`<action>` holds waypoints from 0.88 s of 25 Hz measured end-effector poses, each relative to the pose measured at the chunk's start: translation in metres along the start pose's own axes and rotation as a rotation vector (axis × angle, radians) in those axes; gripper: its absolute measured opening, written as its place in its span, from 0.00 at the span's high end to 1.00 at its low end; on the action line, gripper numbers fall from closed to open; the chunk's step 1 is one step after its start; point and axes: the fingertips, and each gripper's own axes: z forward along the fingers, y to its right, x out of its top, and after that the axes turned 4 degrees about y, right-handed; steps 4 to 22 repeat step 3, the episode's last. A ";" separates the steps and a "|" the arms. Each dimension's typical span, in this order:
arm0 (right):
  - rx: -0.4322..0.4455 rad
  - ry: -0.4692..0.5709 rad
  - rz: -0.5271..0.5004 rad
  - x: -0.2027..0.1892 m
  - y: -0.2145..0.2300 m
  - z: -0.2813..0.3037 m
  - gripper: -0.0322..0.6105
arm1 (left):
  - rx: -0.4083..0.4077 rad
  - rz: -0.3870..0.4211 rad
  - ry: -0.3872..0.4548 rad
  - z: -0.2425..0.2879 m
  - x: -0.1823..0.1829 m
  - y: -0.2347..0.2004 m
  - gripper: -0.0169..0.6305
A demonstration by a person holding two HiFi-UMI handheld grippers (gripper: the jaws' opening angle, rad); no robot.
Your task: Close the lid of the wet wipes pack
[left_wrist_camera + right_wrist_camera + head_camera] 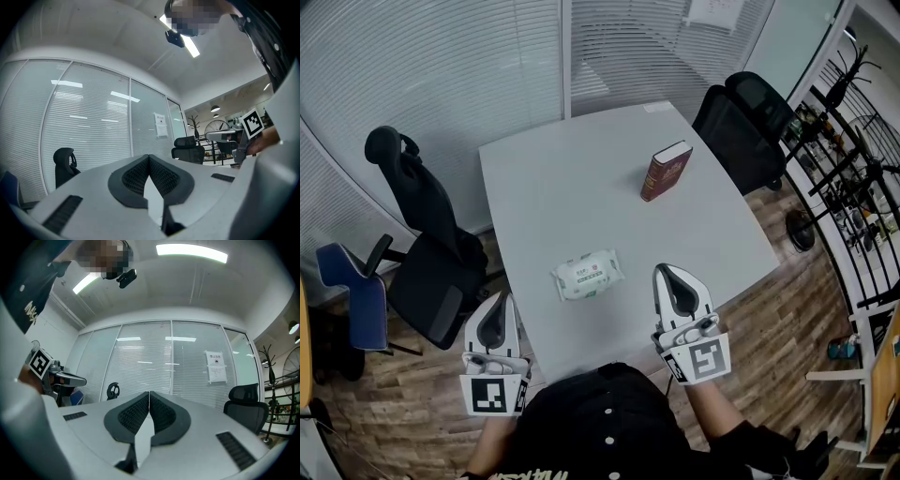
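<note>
The wet wipes pack (pixel 587 275) lies flat on the desk (pixel 581 187), between the two grippers and slightly ahead of them, with its long axis running left to right. The right gripper (pixel 677 281) looks a touch nearer than the left gripper (pixel 495 314). Both sets of jaws are clenched on nothing. Neither gripper view shows the pack, and its lid is too small to read.

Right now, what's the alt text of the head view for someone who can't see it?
A wet wipes pack lies near the front of a grey table, between the shut left gripper and shut right gripper, neither touching it. A red book stands upright further back.
</note>
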 end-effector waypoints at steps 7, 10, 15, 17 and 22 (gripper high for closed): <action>0.002 -0.001 -0.001 -0.001 0.000 0.000 0.90 | 0.001 0.001 -0.003 0.000 -0.001 0.001 0.95; 0.002 -0.001 -0.001 -0.001 0.000 0.000 0.90 | 0.001 0.001 -0.003 0.000 -0.001 0.001 0.95; 0.002 -0.001 -0.001 -0.001 0.000 0.000 0.90 | 0.001 0.001 -0.003 0.000 -0.001 0.001 0.95; 0.002 -0.001 -0.001 -0.001 0.000 0.000 0.90 | 0.001 0.001 -0.003 0.000 -0.001 0.001 0.95; 0.002 -0.001 -0.001 -0.001 0.000 0.000 0.90 | 0.001 0.001 -0.003 0.000 -0.001 0.001 0.95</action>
